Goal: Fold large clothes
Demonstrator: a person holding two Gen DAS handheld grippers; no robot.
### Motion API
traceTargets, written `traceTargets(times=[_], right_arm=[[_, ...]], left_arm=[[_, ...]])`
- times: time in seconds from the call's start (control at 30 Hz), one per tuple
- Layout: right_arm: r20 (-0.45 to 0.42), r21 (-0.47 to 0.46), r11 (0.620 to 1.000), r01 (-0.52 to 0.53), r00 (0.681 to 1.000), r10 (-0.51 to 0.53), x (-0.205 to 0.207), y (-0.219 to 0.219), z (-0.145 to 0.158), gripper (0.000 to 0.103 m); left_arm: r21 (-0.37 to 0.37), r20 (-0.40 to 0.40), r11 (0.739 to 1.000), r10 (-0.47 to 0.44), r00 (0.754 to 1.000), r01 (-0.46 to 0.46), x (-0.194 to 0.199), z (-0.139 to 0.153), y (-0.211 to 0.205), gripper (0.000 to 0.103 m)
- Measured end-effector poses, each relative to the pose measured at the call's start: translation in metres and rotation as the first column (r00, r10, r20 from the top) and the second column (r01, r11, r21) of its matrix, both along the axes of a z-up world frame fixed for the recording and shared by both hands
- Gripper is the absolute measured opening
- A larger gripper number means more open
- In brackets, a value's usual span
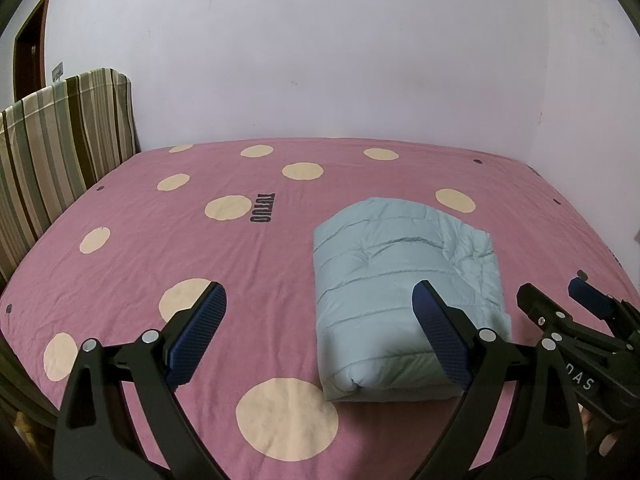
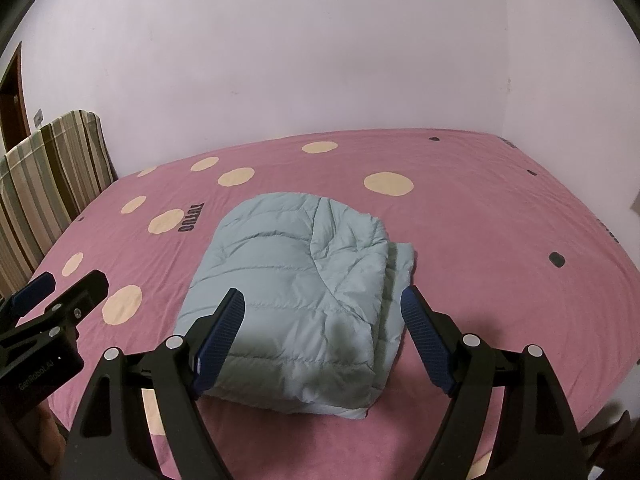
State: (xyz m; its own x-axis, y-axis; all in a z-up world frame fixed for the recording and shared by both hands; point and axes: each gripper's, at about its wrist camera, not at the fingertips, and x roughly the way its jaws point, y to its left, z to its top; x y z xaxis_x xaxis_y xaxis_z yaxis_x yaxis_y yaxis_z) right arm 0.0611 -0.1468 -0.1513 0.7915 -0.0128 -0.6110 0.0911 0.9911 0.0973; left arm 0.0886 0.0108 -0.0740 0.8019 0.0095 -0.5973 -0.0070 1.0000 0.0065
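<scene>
A light blue puffer jacket (image 1: pixel 396 280) lies folded into a thick rectangle on the pink bed; it also shows in the right wrist view (image 2: pixel 304 288). My left gripper (image 1: pixel 320 304) is open and empty, held above the bed to the jacket's left, its right finger over the jacket's near part. My right gripper (image 2: pixel 322 308) is open and empty, held above the jacket's near edge. The right gripper also shows at the right edge of the left wrist view (image 1: pixel 560 308), and the left gripper at the left edge of the right wrist view (image 2: pixel 60 288).
The bed has a pink sheet with cream dots (image 1: pixel 200 248) and reaches the white wall (image 1: pixel 320 60) at the back and right. A striped headboard cover (image 1: pixel 52 148) stands at the left. A brown door frame (image 1: pixel 32 48) is at far left.
</scene>
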Motion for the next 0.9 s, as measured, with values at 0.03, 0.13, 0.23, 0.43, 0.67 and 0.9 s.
traceTargets(times=[0.03, 0.13, 0.23, 0.43, 0.67, 0.9], right_arm=[[0.0, 0.001, 1.0, 0.0, 1.0, 0.0, -0.0003, -0.0002, -0.0001, 0.079], [0.001, 0.001, 1.0, 0.0, 1.0, 0.0, 0.0, 0.0004, 0.0, 0.079], [-0.001, 0.002, 1.0, 0.002, 1.0, -0.002, -0.0001, 0.001, -0.0002, 0.079], [0.001, 0.002, 1.0, 0.001, 1.0, -0.001, 0.0003, 0.0012, -0.0006, 0.079], [0.001, 0.001, 1.0, 0.002, 1.0, -0.002, 0.0, 0.0019, -0.0008, 0.079], [0.0, -0.001, 1.0, 0.001, 1.0, -0.001, -0.0001, 0.002, -0.0009, 0.079]], left_arm=[[0.0, 0.0, 1.0, 0.0, 1.0, 0.0, -0.0001, 0.0, 0.0, 0.094], [0.0, 0.002, 1.0, 0.0, 1.0, 0.0, 0.0, 0.0, 0.0006, 0.094], [-0.002, 0.0, 1.0, -0.001, 1.0, 0.001, -0.0009, -0.0003, 0.0004, 0.094], [-0.002, 0.0, 1.0, 0.002, 1.0, -0.002, -0.0016, -0.0008, -0.0015, 0.094], [0.006, 0.005, 1.0, 0.005, 1.0, -0.005, -0.0035, -0.001, -0.0009, 0.095], [0.01, 0.015, 1.0, 0.007, 1.0, -0.008, -0.0059, 0.0002, -0.0005, 0.095]])
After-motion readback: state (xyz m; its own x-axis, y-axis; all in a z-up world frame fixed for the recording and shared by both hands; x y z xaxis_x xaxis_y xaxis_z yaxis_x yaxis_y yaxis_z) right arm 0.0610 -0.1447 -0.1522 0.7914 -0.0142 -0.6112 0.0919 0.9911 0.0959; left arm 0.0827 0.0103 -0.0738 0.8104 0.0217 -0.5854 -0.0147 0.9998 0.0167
